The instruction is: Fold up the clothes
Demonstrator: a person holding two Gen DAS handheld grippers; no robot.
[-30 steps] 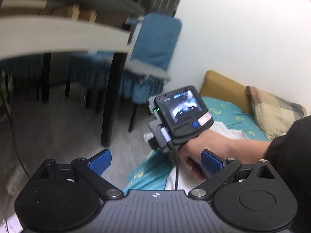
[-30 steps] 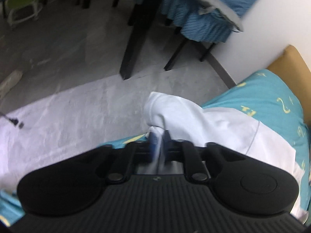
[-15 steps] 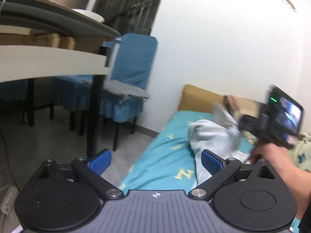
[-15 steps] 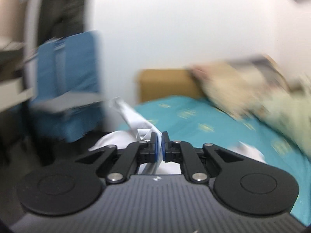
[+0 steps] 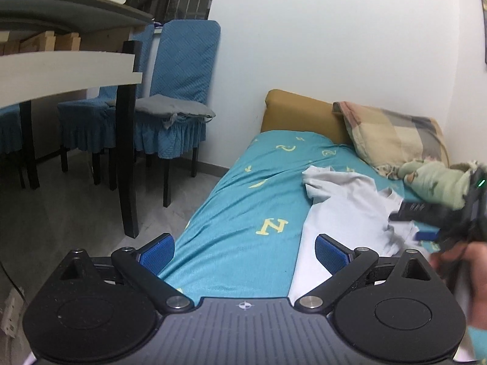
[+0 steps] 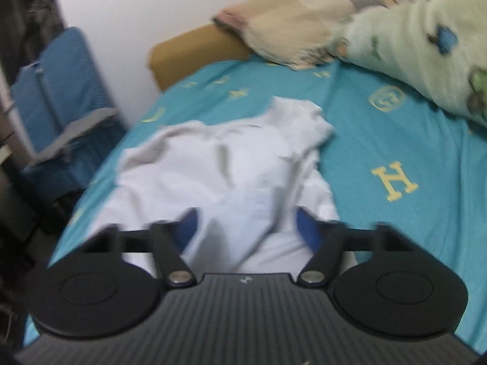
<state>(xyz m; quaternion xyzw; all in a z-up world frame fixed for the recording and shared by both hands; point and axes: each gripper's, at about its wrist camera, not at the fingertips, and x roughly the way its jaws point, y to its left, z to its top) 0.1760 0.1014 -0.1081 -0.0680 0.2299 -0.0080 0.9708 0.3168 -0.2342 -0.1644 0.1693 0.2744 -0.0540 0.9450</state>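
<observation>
Released, white shirt [image 6: 231, 164] sprawls near pillow [image 6: 292, 21], blanket [image 6: 426, 48].

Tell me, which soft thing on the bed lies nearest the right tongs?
The crumpled white garment: it lies right between the open right tongs, whereas the plaid pillow and pale green blanket sit farther off by the headboard.

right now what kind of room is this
Probably a home living or dining room: a teal letter-print sheet over a daybed with a plaid pillow, and blue-covered dining chairs beside it.
</observation>
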